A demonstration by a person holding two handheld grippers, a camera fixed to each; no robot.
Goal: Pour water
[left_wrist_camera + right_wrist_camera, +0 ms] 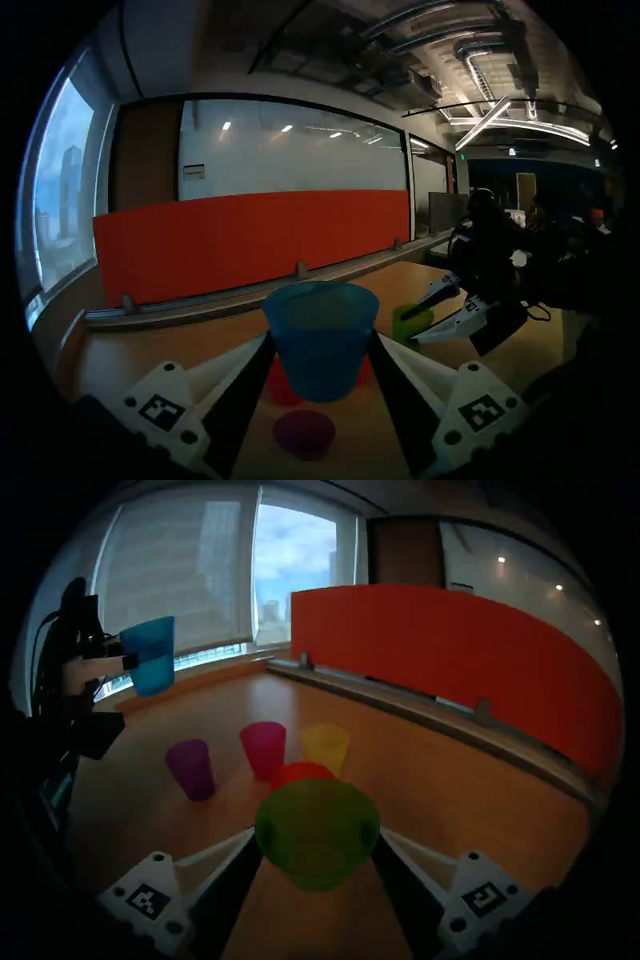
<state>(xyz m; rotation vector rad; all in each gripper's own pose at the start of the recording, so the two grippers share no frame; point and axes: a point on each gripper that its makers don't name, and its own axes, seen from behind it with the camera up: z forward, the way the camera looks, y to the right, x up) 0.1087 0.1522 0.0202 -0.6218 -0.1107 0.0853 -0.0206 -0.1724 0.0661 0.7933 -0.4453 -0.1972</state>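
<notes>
Wooden table (448, 800), orange partition (480, 648) along its far edge, bright windows behind.

- Your left gripper (320, 342) is clenched on the blue cup (322, 340). Both fingers press its sides at about mid-height. The cup is upright and raised well off the table.
- Your right gripper (318, 844) grasps the green cup (318, 832) the same way, low over the wood.
- The purple cup (191, 768), pink cup (263, 750), yellow cup (325, 748) and red cup (300, 774) stand on the table just beyond the green one.
- You cannot read a water level in either held cup.
- Handling, as a judgement: thin, light plastic, with walls that flex and smooth sides that may slide once tilted. Hold mid-wall below the rim, squeeze gently and tilt slowly.
</notes>
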